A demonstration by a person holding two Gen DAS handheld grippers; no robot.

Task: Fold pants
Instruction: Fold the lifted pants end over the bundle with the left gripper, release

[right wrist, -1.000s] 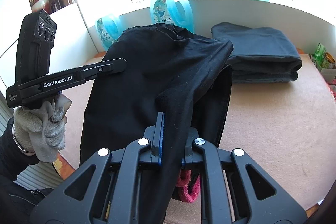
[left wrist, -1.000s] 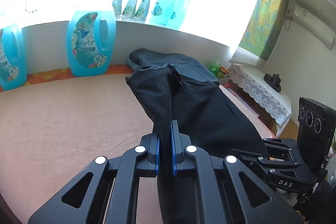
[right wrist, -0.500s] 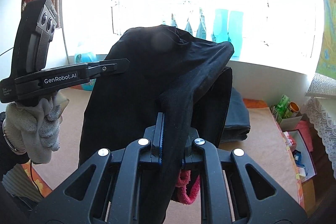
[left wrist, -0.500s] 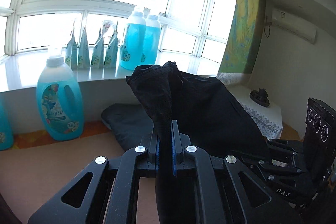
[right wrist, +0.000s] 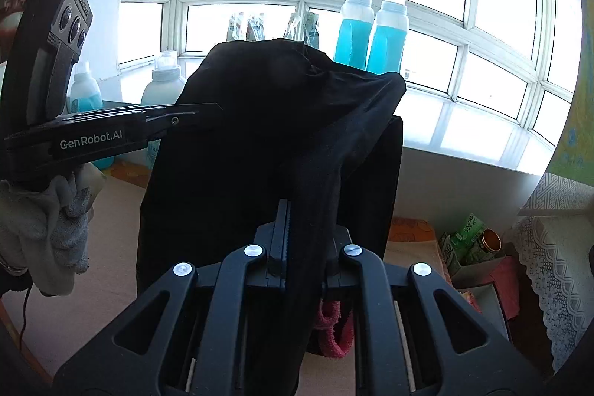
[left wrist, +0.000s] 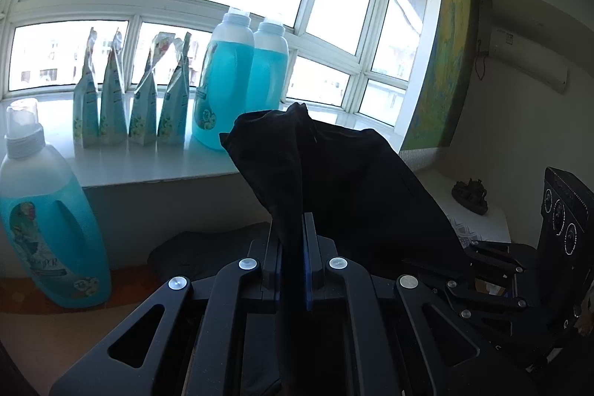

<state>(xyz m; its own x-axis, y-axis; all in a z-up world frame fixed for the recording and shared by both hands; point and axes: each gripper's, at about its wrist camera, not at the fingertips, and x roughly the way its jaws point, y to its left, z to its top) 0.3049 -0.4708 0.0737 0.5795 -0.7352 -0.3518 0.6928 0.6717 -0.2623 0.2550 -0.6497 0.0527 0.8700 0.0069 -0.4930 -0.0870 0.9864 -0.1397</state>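
Black pants (left wrist: 345, 173) hang in the air between both grippers, well above the table. My left gripper (left wrist: 291, 229) is shut on one upper edge of the pants. My right gripper (right wrist: 306, 214) is shut on the other edge of the pants (right wrist: 260, 136), which drape down in front of it. The left gripper also shows side-on in the right wrist view (right wrist: 208, 108), held by a gloved hand. The right gripper's body shows at the right edge of the left wrist view (left wrist: 519, 270).
A folded dark garment (left wrist: 208, 247) lies on the beige table by the windowsill. Blue detergent bottles (left wrist: 237, 80) and refill pouches (left wrist: 141, 91) stand on the sill. One big bottle (left wrist: 44, 232) stands on the table. A box of clutter (right wrist: 471, 247) sits right.
Both grippers have risen and tilted up with the pants. The table has dropped out of view and the window now fills the background.
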